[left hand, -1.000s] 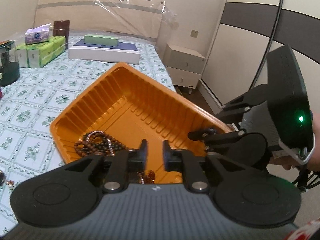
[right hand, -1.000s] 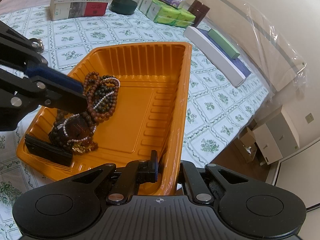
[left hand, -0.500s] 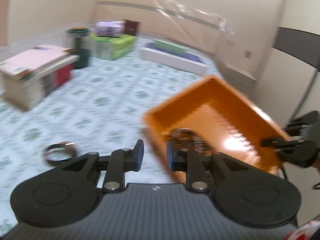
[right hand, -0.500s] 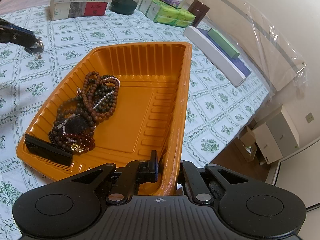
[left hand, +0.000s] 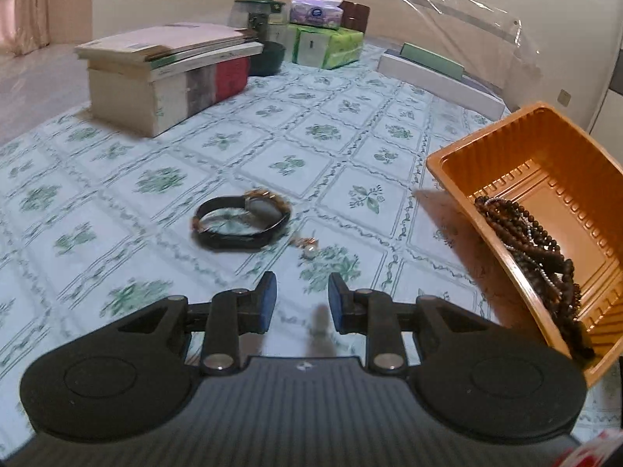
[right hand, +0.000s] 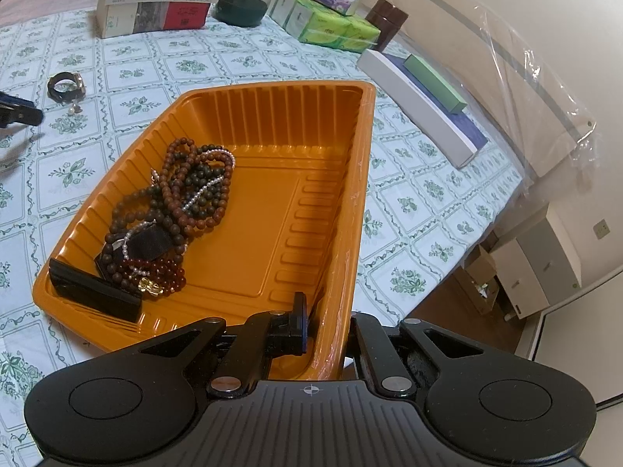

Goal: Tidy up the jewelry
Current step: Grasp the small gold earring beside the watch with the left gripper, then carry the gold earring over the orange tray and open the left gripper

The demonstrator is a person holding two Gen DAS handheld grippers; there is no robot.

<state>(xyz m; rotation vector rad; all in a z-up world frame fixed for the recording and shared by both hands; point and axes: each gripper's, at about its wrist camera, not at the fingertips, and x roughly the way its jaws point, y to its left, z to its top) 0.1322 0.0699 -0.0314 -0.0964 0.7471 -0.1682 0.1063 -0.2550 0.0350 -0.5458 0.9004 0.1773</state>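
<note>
Left wrist view, left gripper (left hand: 302, 297) swung from tray (left hand: 463, 163) to watch (left hand: 242, 222)

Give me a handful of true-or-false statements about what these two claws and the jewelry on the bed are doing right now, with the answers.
1. The right claw is clamped on the orange tray's side wall. True.
2. The left claw is holding the watch. False: its jaws are open and empty, and the watch lies on the bedspread ahead of it.
3. Bead necklaces are piled inside the tray. True.
4. The small earring is in the tray. False: it lies on the bedspread beside the watch.
5. The stack of books sits inside the tray. False: it rests on the bedspread, far from the tray.
</note>
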